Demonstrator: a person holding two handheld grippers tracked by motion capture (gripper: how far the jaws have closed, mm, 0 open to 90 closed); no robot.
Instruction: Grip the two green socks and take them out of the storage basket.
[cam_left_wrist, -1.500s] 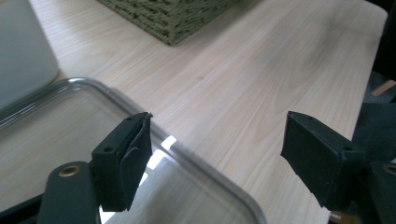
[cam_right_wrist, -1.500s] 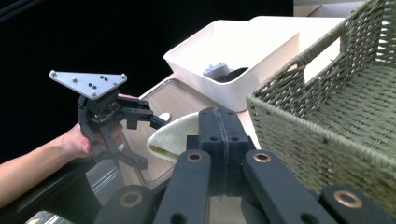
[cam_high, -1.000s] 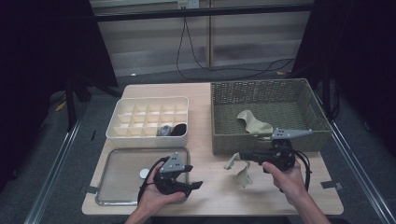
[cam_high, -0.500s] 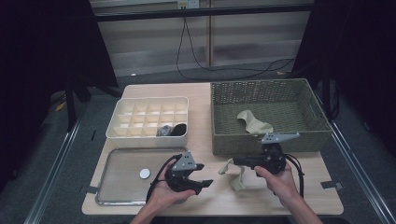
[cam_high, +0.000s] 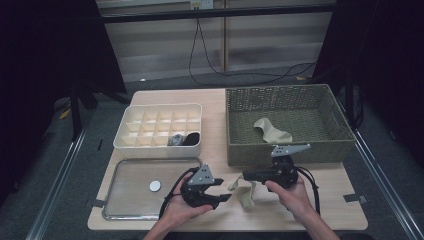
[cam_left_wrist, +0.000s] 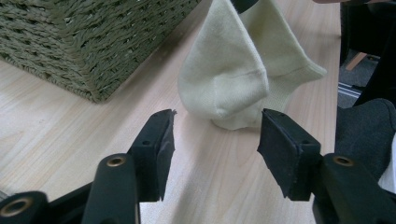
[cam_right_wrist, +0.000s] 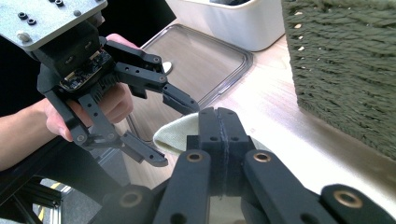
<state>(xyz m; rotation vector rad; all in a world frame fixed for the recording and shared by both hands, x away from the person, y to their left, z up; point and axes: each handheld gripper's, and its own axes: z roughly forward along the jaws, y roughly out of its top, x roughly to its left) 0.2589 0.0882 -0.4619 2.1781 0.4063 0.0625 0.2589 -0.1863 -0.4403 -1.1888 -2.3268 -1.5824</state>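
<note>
Socks are the work here: a pale cream knitted sock hangs pinched in the right gripper, whose black jaws are pressed together on its fabric, so the toe droops to the light wooden table and the open cuff is offered to the other hand. The left gripper, at about nine o'clock of the sock, has its jaws half spread and has just been narrowing them, with nothing between the pads yet; in the left gripper view the sock stands just ahead of them. A second beige sock lies in the olive woven wicker basket at twelve o'clock, probably awaiting pairing. The white compartment organiser at ten o'clock holds dark rolled bundles.
</note>
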